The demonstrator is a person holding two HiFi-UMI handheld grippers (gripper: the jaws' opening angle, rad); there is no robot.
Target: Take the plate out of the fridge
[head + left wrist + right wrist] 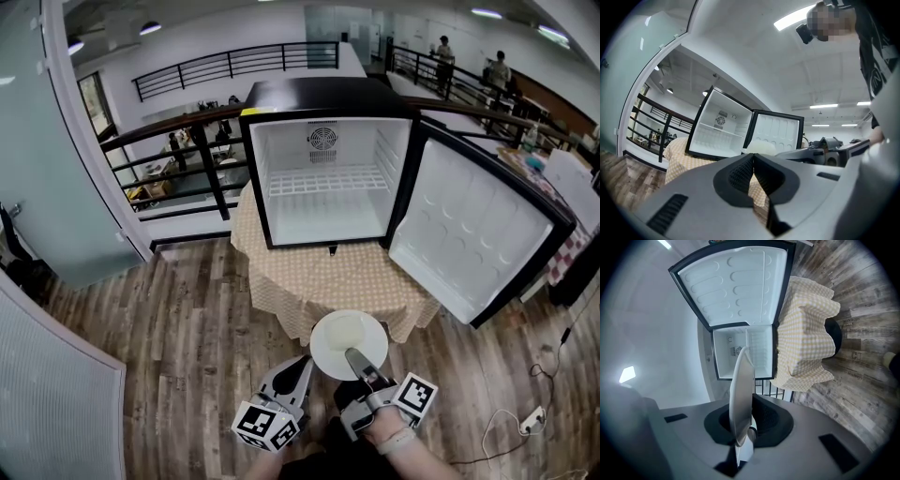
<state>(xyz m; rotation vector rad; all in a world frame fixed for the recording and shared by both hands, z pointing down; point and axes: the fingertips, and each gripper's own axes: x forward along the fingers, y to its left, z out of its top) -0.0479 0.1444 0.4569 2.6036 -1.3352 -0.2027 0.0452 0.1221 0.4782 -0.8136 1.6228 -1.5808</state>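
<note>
The plate [349,343] is out of the fridge [323,92]. It is in the lower middle of the head view, up in the air just past the near edge of the bench [323,281] with the checked cloth. The fridge door [478,230] stands open at the right.

The right gripper [355,359] holds the plate. Its fingers [767,420] pinch the rim on the side closest to the person. The left gripper [304,364] is just beside it, at the lower left. Its fingers [740,176] are pressed together with nothing in them.

The plate is white and looks hard and smooth. I think it will not bend, but it could slip. It would likely break if it fell on the wood floor [187,328]. Only one edge is held, so the far side may want to dip. The rim seems the best place to hold.

The plate lies flat, face up. It is round, so it has no long side. Its free part sticks out toward the fridge, up in the picture.
</note>
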